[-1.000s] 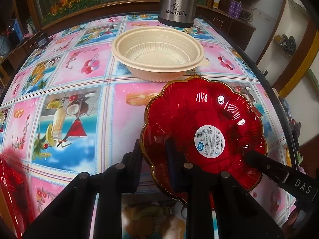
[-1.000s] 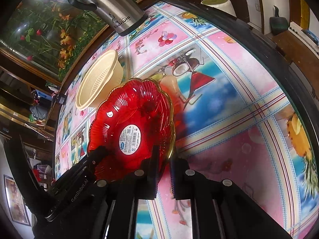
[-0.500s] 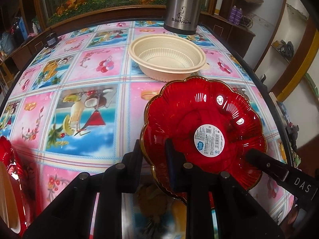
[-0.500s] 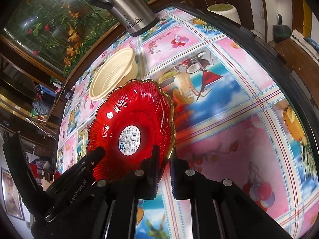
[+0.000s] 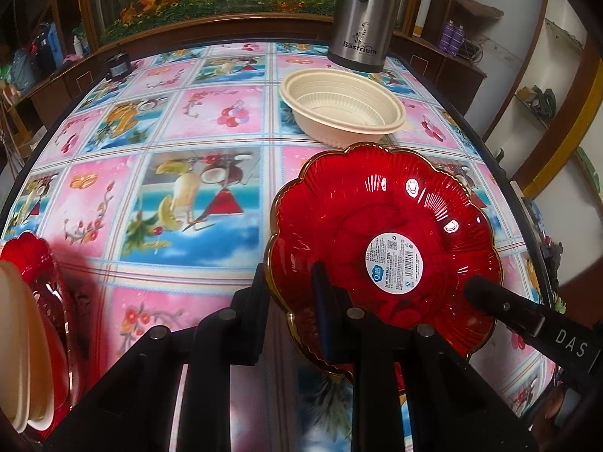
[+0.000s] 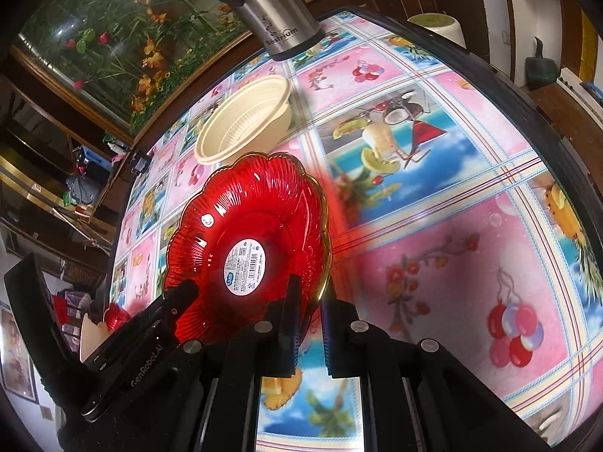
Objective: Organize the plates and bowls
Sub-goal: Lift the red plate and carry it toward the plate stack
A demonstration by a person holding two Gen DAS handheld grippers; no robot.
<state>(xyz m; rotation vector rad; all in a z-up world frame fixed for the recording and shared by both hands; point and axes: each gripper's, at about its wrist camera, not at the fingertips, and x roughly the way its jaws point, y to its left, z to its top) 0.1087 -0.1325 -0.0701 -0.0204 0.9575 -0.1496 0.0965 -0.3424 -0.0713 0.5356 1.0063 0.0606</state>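
Red translucent plate (image 5: 384, 241), scalloped with gold rim, ribbed, white barcode sticker (image 5: 395, 261) in the centre; held clear above the counter (image 5: 196, 196), tilted, by both tools. Left tool (image 5: 290, 301) clenched on plate's near-left rim, one finger under the rim, the other inside the dish. Right tool (image 6: 309, 314) clenched on the rim at the opposite side, jaws nearly together with the gold edge pinched between; in left view its black finger (image 5: 497, 303) lies on the plate's right edge. Both tools point steeply down and forward across the counter. Left tool's body shows at lower left of right view, reaching in toward the plate.

Beyond the plate: cream plastic bowl (image 5: 343, 107), ribbed, appears to be two nested, upright on the counter, apart from plate. Steel thermos (image 5: 363, 19) marked "Bastrium" stands just behind the bowl. Counter covered with pink and blue fruit-print cloth. Far left edge of left view: another red plate (image 5: 45, 282) and cream bowls (image 5: 19, 346) stood on edge together; their support not visible.
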